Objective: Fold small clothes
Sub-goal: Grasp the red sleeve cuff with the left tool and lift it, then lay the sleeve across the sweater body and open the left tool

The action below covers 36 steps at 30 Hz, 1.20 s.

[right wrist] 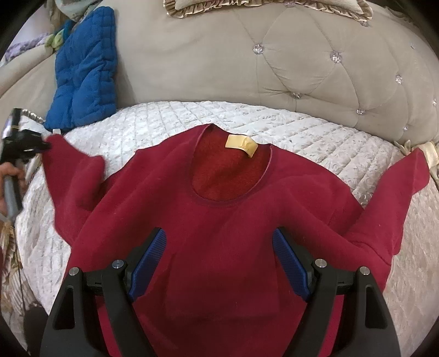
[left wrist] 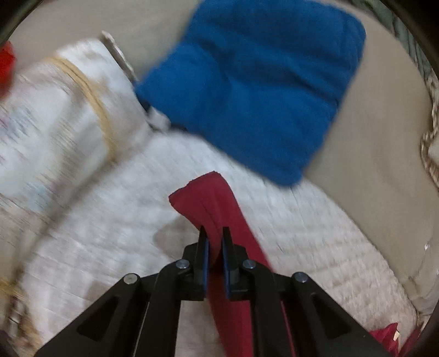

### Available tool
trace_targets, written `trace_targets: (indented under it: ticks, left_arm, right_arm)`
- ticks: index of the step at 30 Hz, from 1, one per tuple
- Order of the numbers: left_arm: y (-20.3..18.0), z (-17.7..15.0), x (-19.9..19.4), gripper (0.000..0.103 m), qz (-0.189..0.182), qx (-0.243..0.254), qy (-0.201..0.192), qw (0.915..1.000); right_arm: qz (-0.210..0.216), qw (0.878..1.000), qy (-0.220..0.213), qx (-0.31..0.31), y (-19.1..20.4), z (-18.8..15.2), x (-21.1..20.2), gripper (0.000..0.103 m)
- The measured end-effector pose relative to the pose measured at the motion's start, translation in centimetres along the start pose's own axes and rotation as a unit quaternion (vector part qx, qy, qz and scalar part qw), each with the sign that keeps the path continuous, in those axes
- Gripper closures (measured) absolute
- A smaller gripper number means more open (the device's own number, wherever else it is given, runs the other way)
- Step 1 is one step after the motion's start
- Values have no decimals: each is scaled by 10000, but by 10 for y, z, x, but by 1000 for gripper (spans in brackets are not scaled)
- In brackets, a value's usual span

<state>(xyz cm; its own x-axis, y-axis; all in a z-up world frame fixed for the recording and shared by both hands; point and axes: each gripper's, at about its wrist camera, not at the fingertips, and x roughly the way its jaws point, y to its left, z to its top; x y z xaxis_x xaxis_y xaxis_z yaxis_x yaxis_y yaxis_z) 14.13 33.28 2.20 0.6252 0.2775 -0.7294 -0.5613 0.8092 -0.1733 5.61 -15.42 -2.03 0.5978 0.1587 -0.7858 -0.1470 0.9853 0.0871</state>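
Observation:
A dark red sweater (right wrist: 227, 247) lies front up on the white quilted bed cover (right wrist: 170, 120), neck toward the headboard, with a yellow label (right wrist: 241, 145) inside the collar. My left gripper (left wrist: 214, 233) is shut on the cuff end of the sweater's left sleeve (left wrist: 208, 197) and holds it above the cover; it also shows at the left edge of the right wrist view (right wrist: 41, 145), pinching that sleeve (right wrist: 74, 178). My right gripper (right wrist: 219, 233) is open and empty, its blue pads spread over the sweater's chest. The right sleeve (right wrist: 406, 189) lies spread out.
A blue padded cushion (right wrist: 85, 68) leans on the beige tufted headboard (right wrist: 301, 60) at the back left; it also shows in the left wrist view (left wrist: 255, 82). A white pillow with a gold band (left wrist: 60, 115) lies left. A frilled pillow (right wrist: 247, 5) sits on top.

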Motion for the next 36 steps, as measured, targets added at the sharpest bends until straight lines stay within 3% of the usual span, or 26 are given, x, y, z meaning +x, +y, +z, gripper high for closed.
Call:
trace_targets:
  ticks: [5, 10, 14, 18, 21, 25, 28, 30, 31, 34, 36]
  left_arm:
    - [6, 5, -44, 95, -194, 225, -227, 9993]
    - [-29, -16, -106, 95, -986, 736, -427, 9915]
    - [-83, -58, -148, 95, -1704, 1375, -456, 9747]
    - [-145, -121, -164, 95, -2399, 1908, -90, 9518]
    - [-194, -176, -157, 95, -2577, 2378, 264, 9361]
    - [-229, -230, -138, 93, -2668, 2640, 696, 9243]
    - [-247, -265, -123, 69, -2624, 2958, 978, 9133]
    - [-253, -275, -122, 49, -2783, 3190, 1246, 8973]
    - [-252, -277, -125, 48, -2831, 3235, 1263, 8940]
    - [-230, -267, -152, 36, -2902, 3414, 945, 8890]
    - [-201, -252, -173, 18, -2734, 3502, 437, 8948]
  right_arm:
    - [102, 9998, 4, 151, -2, -4, -3, 40]
    - [85, 9999, -13, 125, -5, -5, -15, 40]
    - [-64, 9997, -156, 203, -19, -4, -29, 40]
    - [-76, 9987, -177, 479, -39, -4, -36, 40]
    - [-86, 9977, -169, 645, -54, -7, -41, 40]
    - [-208, 9969, -198, 734, -70, -10, -46, 40]
    - [-212, 9961, -155, 841, -83, -10, -47, 40]
    - [-173, 9957, -125, 897, -88, -9, -46, 40]
    - [-129, 9956, -123, 915, -90, -8, -46, 40]
    - [77, 9957, -140, 912, -87, -4, -43, 40]
    - [238, 9957, -122, 888, -82, -1, -39, 40]
